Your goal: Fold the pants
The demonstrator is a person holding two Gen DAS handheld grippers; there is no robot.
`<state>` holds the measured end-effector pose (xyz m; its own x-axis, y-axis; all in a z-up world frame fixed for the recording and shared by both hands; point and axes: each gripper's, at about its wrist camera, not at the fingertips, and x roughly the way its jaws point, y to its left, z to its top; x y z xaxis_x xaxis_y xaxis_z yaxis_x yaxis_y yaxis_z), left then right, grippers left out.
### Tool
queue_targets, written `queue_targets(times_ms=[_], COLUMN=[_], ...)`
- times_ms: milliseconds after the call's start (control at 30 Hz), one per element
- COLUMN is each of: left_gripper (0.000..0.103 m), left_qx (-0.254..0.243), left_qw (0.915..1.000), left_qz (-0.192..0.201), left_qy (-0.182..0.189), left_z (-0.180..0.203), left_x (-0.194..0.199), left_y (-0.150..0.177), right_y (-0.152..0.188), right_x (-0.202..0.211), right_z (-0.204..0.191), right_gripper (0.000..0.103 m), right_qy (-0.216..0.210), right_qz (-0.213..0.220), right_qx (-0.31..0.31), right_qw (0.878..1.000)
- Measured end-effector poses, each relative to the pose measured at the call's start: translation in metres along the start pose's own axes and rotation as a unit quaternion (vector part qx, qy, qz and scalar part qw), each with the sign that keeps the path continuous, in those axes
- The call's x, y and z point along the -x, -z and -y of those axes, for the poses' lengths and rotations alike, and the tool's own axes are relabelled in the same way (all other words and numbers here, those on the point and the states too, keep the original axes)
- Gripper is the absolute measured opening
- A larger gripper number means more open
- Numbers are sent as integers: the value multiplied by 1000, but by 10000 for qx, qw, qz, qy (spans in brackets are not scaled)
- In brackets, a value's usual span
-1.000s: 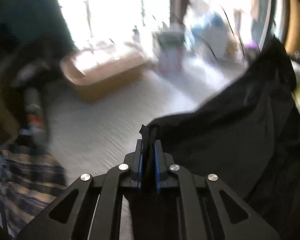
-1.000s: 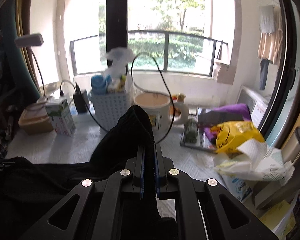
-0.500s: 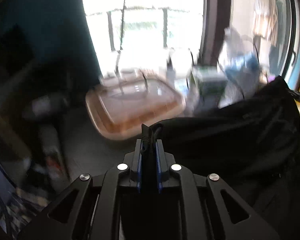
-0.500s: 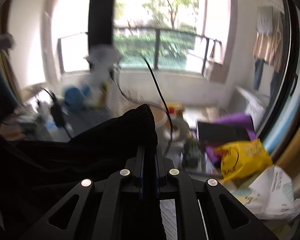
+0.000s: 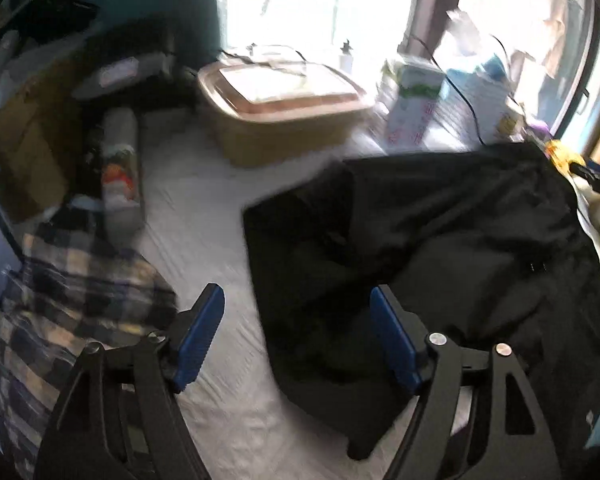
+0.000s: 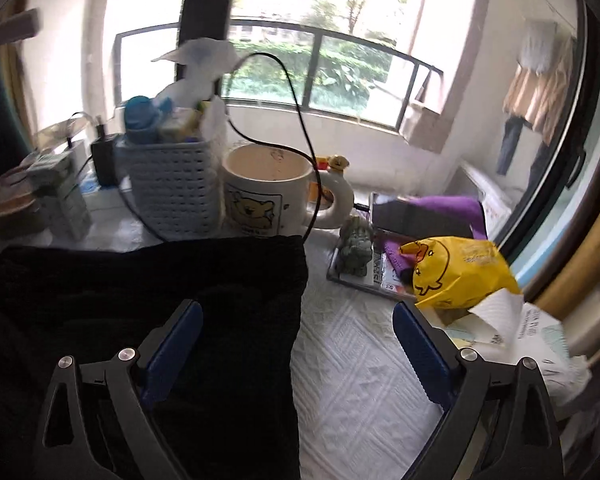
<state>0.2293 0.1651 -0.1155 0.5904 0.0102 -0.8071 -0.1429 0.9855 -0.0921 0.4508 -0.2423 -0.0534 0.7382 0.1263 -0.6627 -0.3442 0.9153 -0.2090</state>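
Left gripper (image 5: 297,336) and right gripper (image 6: 297,346): black triangulated frames, silver screws, ribbed blue pads

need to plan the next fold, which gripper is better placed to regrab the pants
Right, probably. The open right gripper has the black pants edge between its fingers; the open left gripper mostly frames bare white cloth.

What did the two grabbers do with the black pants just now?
Both let go. The left gripper and right gripper, each pinching the black pants a second ago, now stand open, and the pants lie dropped on the white cloth. The bear mug and basket stayed put.
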Motion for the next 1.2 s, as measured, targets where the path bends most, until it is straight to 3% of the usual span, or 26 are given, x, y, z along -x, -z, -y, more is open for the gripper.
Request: queue_targets(times_ms=[100, 233, 400, 467, 533, 567, 633, 733, 800, 833, 1033, 1200], left_gripper=[75, 75, 73, 38, 25, 18, 9, 5, 5, 5, 5, 6], left_qx=[-18, 142, 240, 121, -9, -102, -335, -923, -1197, -1268, -1154, -490], left_qw=[9999, 9994, 9983, 9979, 9988, 9992, 9993, 9948, 9892, 9887, 9925, 9960], left_qz=[-59, 285, 366, 390, 120, -17, -130, 216, 483, 420, -385, -439], left_qy=[-105, 96, 393, 503, 465, 375, 83, -371, -695, -680, 131, 598], left_z=[3, -4, -8, -3, 2, 5, 12, 30, 36, 37, 34, 19], left_x=[-9, -9, -20, -23, -40, -50, -58, -41, -27, -24, -35, -25], left_y=[0, -27, -58, -64, -68, -66, -65, -61, -62, -63, -46, -32], right_y=[8, 17, 15, 12, 10, 9, 8, 12, 17, 19, 21, 23], right_x=[-1, -2, -4, -4, -5, -6, -11, -19, -26, -27, -32, -32], right_z=[-11, -27, -45, -48, -49, -50, -51, -55, -58, -59, -70, -67], right_gripper=[97, 97, 97, 97, 94, 88, 82, 61, 58, 56, 55, 55], right_qy=[-146, -439, -647, -680, -706, -728, -758, -834, -887, -894, -978, -948], right_qz=[-167, -267, -254, -222, -182, -191, -250, -349, -440, -451, -476, -514], right_qx=[184, 297, 380, 387, 391, 389, 387, 469, 503, 519, 568, 506], right_qw=[9996, 9982, 9969, 9967, 9966, 9964, 9961, 9948, 9938, 9936, 9924, 9929])
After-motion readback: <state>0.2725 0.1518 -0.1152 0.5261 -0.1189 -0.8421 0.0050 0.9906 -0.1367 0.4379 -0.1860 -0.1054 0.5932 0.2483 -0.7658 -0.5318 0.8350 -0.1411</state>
